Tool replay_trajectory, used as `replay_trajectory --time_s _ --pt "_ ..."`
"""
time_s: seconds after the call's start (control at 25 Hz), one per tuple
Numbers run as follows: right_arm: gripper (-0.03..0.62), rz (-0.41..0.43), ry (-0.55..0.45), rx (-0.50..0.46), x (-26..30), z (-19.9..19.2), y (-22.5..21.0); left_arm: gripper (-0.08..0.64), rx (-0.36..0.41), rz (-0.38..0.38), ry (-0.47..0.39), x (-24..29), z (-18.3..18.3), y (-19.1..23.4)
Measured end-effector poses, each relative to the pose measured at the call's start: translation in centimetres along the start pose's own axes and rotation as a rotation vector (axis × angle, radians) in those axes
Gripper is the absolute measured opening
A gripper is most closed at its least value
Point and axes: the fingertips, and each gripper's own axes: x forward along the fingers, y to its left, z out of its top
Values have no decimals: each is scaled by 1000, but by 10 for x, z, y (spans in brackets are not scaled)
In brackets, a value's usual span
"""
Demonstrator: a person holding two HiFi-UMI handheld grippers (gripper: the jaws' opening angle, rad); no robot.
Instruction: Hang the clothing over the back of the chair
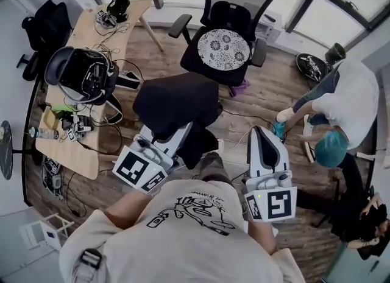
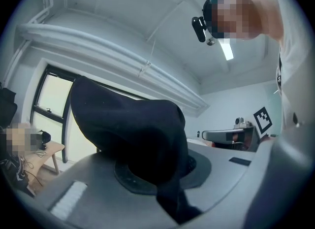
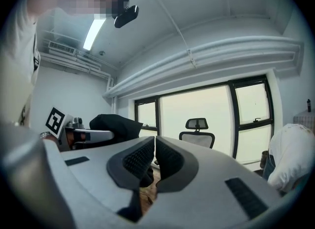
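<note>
A black garment [image 1: 177, 108] hangs bunched from my left gripper [image 1: 167, 137], which is shut on it; in the left gripper view the cloth [image 2: 133, 139] drapes over the jaws and hides them. My right gripper [image 1: 263, 137] is shut with nothing in it, its pads [image 3: 142, 156] pressed together. It is to the right of the garment and apart from it. The black mesh office chair [image 1: 225, 32] stands ahead by the windows, its patterned seat cushion [image 1: 223, 48] facing me. In the right gripper view the chair [image 3: 197, 133] is small and far off, with the garment [image 3: 115, 124] at left.
A wooden desk [image 1: 85, 111] crowded with headsets, cables and bottles runs along the left. A person in a white top with teal hair [image 1: 341, 117] crouches at the right. Cables trail across the wood floor [image 1: 244, 123] between me and the chair. Windows line the far wall.
</note>
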Motion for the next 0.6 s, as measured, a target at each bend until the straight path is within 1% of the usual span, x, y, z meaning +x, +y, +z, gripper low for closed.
replay_trajectory --time_s 0.2,0.36,0.44,0.6 --pt "6 41 11 -1 45 5 -66 48 9 17 2 82 5 18" --pt "6 58 15 2 71 6 -111 46 16 29 -15 134 9 27" --pt "6 56 13 -4 78 7 -127 48 14 32 -22 151 11 30" --pt "6 46 -3 -7 84 11 -146 48 14 30 -33 170 16 31"
